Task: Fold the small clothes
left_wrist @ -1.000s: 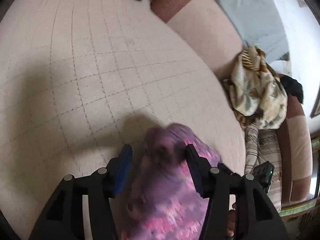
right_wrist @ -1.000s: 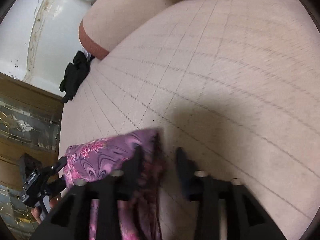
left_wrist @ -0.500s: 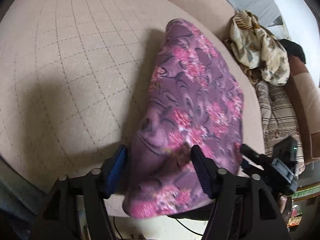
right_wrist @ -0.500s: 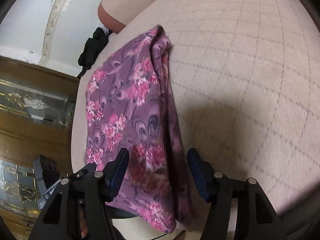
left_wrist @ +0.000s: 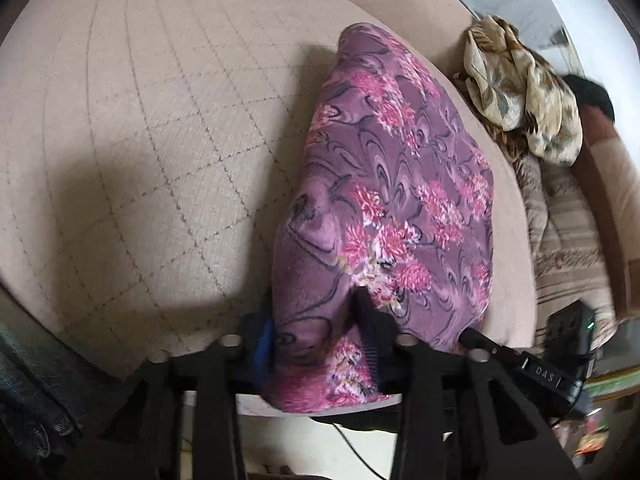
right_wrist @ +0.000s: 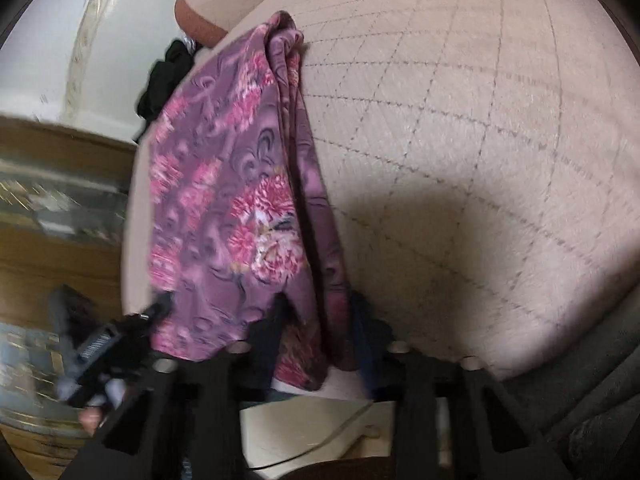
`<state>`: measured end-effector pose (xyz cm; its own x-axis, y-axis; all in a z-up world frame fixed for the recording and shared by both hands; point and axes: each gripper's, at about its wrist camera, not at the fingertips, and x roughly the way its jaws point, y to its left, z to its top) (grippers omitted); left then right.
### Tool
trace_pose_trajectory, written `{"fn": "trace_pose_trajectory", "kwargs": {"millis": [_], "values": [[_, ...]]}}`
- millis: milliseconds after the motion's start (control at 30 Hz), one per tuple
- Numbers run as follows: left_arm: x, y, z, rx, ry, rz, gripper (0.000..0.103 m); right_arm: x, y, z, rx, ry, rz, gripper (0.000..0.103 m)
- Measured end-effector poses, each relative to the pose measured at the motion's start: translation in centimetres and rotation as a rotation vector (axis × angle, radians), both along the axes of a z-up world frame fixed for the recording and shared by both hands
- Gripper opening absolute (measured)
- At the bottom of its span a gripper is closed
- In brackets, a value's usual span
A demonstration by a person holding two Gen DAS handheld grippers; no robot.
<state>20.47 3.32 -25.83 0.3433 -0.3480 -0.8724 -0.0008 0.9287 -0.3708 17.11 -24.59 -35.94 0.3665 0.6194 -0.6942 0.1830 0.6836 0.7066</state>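
A purple garment with pink flowers [left_wrist: 400, 184] lies stretched lengthwise on the beige quilted cushion [left_wrist: 140, 120], its near end hanging over the front edge. My left gripper [left_wrist: 316, 332] is shut on its near left corner. My right gripper [right_wrist: 320, 328] is shut on the near right corner of the garment [right_wrist: 224, 200], where the cloth is bunched in folds. Each view shows the other gripper beside the cloth: the right gripper [left_wrist: 532, 364] and the left gripper [right_wrist: 108, 340].
A crumpled beige floral cloth [left_wrist: 520, 88] and a striped cloth [left_wrist: 568, 240] lie on the sofa to the right. A black garment [right_wrist: 164, 76] lies at the far end by the white wall. Wooden furniture [right_wrist: 48, 208] stands to the left.
Both grippers have pulled back toward the cushion's front edge with the garment, which now lies drawn out flat. Their jaws have closed in on the near corners.
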Motion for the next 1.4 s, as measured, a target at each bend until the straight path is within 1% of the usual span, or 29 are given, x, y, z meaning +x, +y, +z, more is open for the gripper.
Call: {"fn": "trace_pose_trajectory", "kwargs": {"millis": [33,67,100,167,200,233,267,333,400,467,500,533,567,633,667,700,733,767,800,833,900,933,967,1033,1133,1233,1267,1333,1400], "values": [[-0.1,-0.3,0.2,0.025,-0.015,-0.010,0.019,0.0,0.1,-0.1,0.001,-0.002,0.006,0.008],[-0.2,-0.4,0.5,0.028,-0.021,-0.015,0.014,0.0,-0.1,-0.1,0.013,0.000,-0.003,0.008],[-0.5,-0.1,1.1,-0.007,-0.026,-0.012,0.013,-0.2,-0.6,0.3,0.021,-0.002,-0.017,0.007],[-1.7,0.8,2.4,-0.083,-0.046,0.002,0.013,-1.2,-1.8,2.5,0.009,-0.066,-0.054,0.006],[-2.5,1.0,2.4,-0.100,-0.045,-0.002,0.013,-1.8,-2.2,3.5,-0.016,-0.091,-0.061,0.006],[-3.2,1.0,1.8,-0.100,-0.028,-0.001,0.013,-2.2,-2.3,3.9,-0.042,-0.092,-0.059,0.006],[-3.4,0.8,1.0,-0.079,-0.006,0.002,0.013,-2.5,-2.1,3.6,-0.061,-0.080,-0.043,0.006],[-2.9,0.5,-0.8,-0.024,0.044,0.010,0.013,-2.7,-1.6,2.3,-0.123,-0.054,-0.021,0.006],[-2.4,0.5,-0.5,-0.027,0.050,0.014,0.014,-2.3,-1.3,1.5,-0.121,-0.026,-0.018,0.007],[-2.5,0.1,-0.1,0.002,0.033,-0.001,0.021,-2.0,-1.4,1.9,-0.124,-0.036,-0.019,0.009],[-2.6,-0.2,0.1,0.036,0.027,-0.003,0.026,-2.2,-1.4,1.9,-0.123,-0.037,-0.017,0.010],[-2.9,-0.4,0.3,0.074,0.014,-0.005,0.034,-2.4,-1.4,1.9,-0.126,-0.035,-0.016,0.013],[-3.1,-0.7,0.4,0.109,-0.004,-0.010,0.038,-2.5,-1.4,1.8,-0.125,-0.030,-0.017,0.016],[-3.3,-1.1,0.6,0.167,-0.023,-0.019,0.043,-2.1,-1.1,1.7,-0.124,-0.015,-0.023,0.028],[-3.4,-1.2,0.8,0.191,-0.032,-0.022,0.045,-2.5,-1.5,1.7,-0.124,-0.011,-0.028,0.030],[-3.6,-1.5,1.1,0.207,-0.047,-0.024,0.046,-2.8,-1.6,1.8,-0.125,-0.016,-0.033,0.035],[-3.8,-1.7,1.4,0.226,-0.067,-0.030,0.051,-2.7,-1.6,2.2,-0.132,-0.024,-0.041,0.043],[-4.1,-2.0,1.7,0.252,-0.086,-0.035,0.059,-3.0,-1.9,2.4,-0.140,-0.039,-0.048,0.048],[-4.4,-2.2,2.0,0.277,-0.101,-0.037,0.061,-3.5,-1.9,3.1,-0.151,-0.063,-0.058,0.057],[-5.0,-2.5,2.3,0.302,-0.129,-0.040,0.065,-3.6,-1.8,3.6,-0.158,-0.082,-0.065,0.064],[-5.8,-2.8,2.9,0.345,-0.162,-0.038,0.065,-4.6,-1.6,4.6,-0.184,-0.120,-0.080,0.068],[-6.3,-3.1,3.3,0.365,-0.178,-0.036,0.066,-5.2,-1.4,5.2,-0.202,-0.129,-0.085,0.069],[-6.7,-3.1,3.8,0.369,-0.199,-0.043,0.071,-5.9,-1.2,5.9,-0.220,-0.146,-0.085,0.069],[-7.5,-3.4,5.1,0.379,-0.256,-0.053,0.077,-7.1,-0.6,7.2,-0.250,-0.181,-0.080,0.069],[-9.0,-3.9,7.7,0.407,-0.344,-0.041,0.079,-8.7,0.2,9.6,-0.287,-0.228,-0.066,0.070],[-10.4,-3.6,10.4,0.411,-0.382,-0.026,0.082,-9.6,1.3,12.4,-0.356,-0.230,-0.066,0.072],[-11.1,-3.4,11.6,0.399,-0.409,-0.021,0.087,-9.8,1.6,13.3,-0.371,-0.235,-0.069,0.072],[-12.5,-3.3,13.6,0.404,-0.469,-0.007,0.094,-10.7,1.7,15.2,-0.394,-0.259,-0.078,0.079],[-13.8,-3.2,15.4,0.418,-0.525,0.005,0.094,-11.5,1.8,16.8,-0.419,-0.285,-0.085,0.080]]}}
